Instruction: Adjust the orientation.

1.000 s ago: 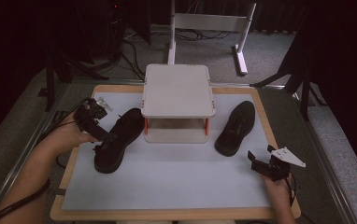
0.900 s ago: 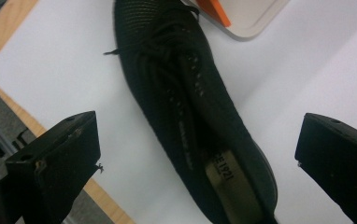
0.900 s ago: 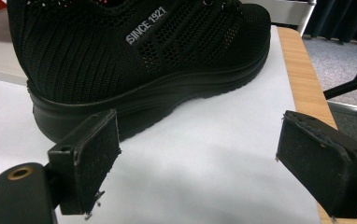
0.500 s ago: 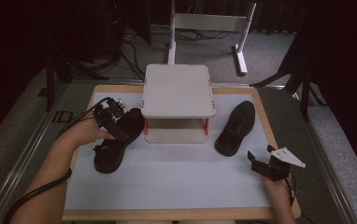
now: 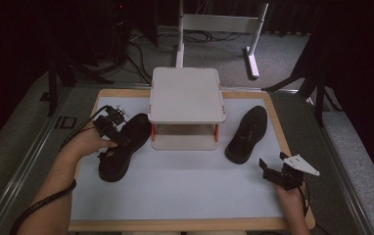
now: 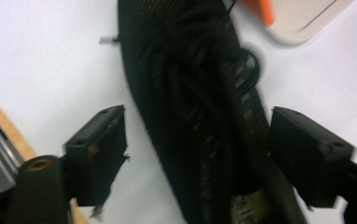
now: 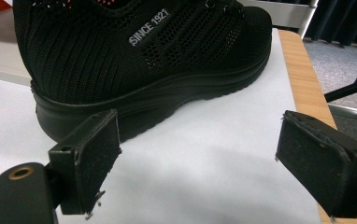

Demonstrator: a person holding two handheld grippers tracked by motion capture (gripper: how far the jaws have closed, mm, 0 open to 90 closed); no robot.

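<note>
Left tool [image 6: 195, 154] straddles the left black shoe [image 6: 200, 116] lying on the tabletop [image 5: 185, 186], jaws just closing but not yet pressing, lining up a grip, while the right tool [image 7: 197, 163] waits wide open just short of the other shoe [image 7: 139, 60].

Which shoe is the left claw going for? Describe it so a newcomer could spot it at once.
Find the white two-tier stand mid-table. The left black shoe lies on its left side. Unlike the right black shoe, it has the left claw straddling its laces.
</note>
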